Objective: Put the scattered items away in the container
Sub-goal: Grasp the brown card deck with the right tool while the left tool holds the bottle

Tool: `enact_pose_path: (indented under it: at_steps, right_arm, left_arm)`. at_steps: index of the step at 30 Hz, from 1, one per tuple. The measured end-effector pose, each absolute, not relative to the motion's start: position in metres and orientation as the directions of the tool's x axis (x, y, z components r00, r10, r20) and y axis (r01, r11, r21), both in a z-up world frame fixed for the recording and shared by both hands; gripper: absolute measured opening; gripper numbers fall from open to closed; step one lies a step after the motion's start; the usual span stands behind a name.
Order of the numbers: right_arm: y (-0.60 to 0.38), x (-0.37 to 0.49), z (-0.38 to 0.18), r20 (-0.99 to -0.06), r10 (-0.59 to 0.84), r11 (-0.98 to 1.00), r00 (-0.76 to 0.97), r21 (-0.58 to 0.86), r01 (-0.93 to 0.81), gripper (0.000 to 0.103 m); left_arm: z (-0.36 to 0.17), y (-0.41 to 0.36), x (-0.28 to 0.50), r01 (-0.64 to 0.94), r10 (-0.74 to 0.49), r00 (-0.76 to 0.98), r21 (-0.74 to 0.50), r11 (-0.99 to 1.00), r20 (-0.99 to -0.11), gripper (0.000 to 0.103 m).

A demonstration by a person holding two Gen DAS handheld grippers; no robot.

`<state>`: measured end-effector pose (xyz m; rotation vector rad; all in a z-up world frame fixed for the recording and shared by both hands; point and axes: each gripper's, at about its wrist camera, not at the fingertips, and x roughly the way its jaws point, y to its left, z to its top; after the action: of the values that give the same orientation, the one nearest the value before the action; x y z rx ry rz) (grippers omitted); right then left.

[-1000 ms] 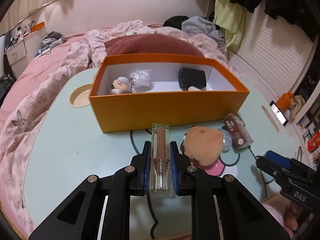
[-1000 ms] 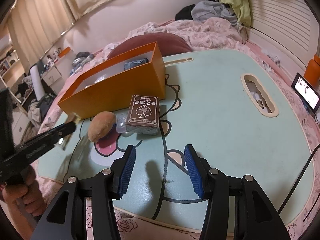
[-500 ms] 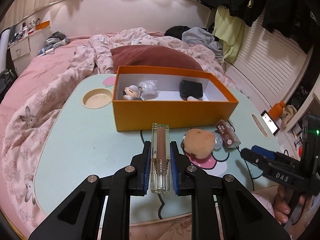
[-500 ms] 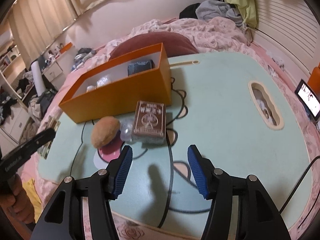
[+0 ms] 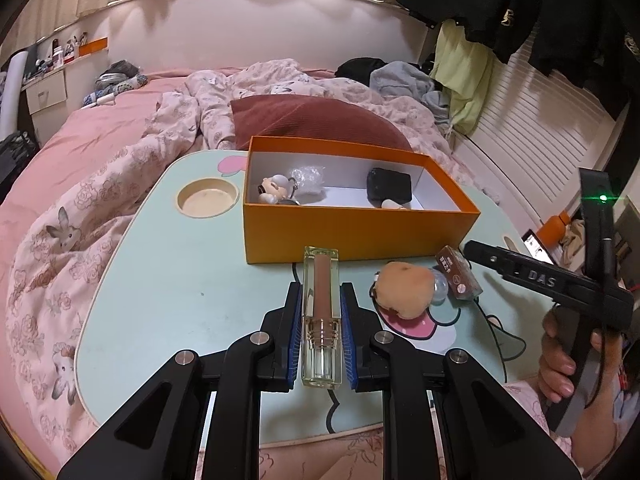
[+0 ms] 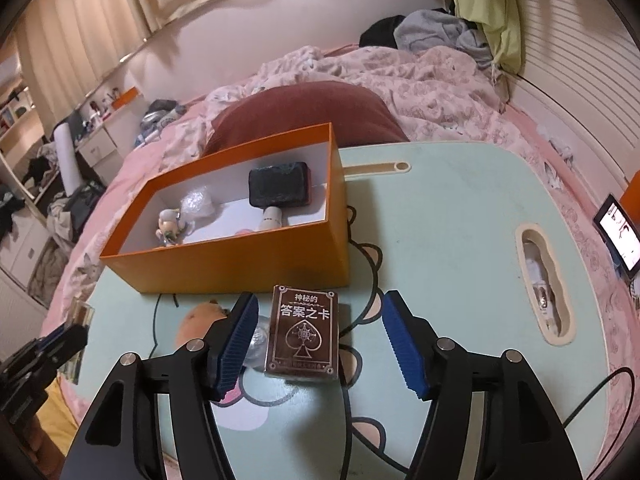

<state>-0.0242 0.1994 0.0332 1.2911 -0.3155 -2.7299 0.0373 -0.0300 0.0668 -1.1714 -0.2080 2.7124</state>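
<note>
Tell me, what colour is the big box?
Orange box, white inside; clearest in the left wrist view.

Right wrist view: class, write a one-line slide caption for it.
Right tool opening around a brown card deck lying before the orange box.

The right hand-held gripper (image 6: 320, 340), jaws opening, has moved up to straddle the card box (image 6: 304, 332).
</note>
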Motion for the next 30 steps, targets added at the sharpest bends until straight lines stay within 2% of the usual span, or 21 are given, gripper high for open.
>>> enact_pose_path:
  at_steps: [10,18,25,30]
  right_arm:
    - [0.208,-0.028,0.023,-0.761,-0.202,-0.964,-0.617,0.264,-0.010,0.065]
    - [0.220,-0.027,0.024,-0.748,-0.211,-0.954,-0.629,0.299,-0.036,0.069]
    - [0.231,-0.029,0.024,-0.728,-0.272,-0.923,-0.629,0.383,-0.044,0.069]
    - [0.216,-0.031,0.018,-0.764,-0.230,-0.951,-0.603,0.309,-0.029,0.069]
  left_arm:
    - [0.065,-0.030,0.037,-0.108,0.221,-0.668,-0.201,-0.974,-0.710,0.019]
    - [0.065,-0.030,0.037,-0.110,0.224,-0.668,-0.203,-0.973,-0.710,0.019]
    - [0.066,-0.029,0.036,-0.113,0.226,-0.668,-0.205,-0.972,-0.709,0.019]
    - [0.064,-0.028,0.037,-0.119,0.234,-0.663,-0.209,-0.971,-0.711,0.019]
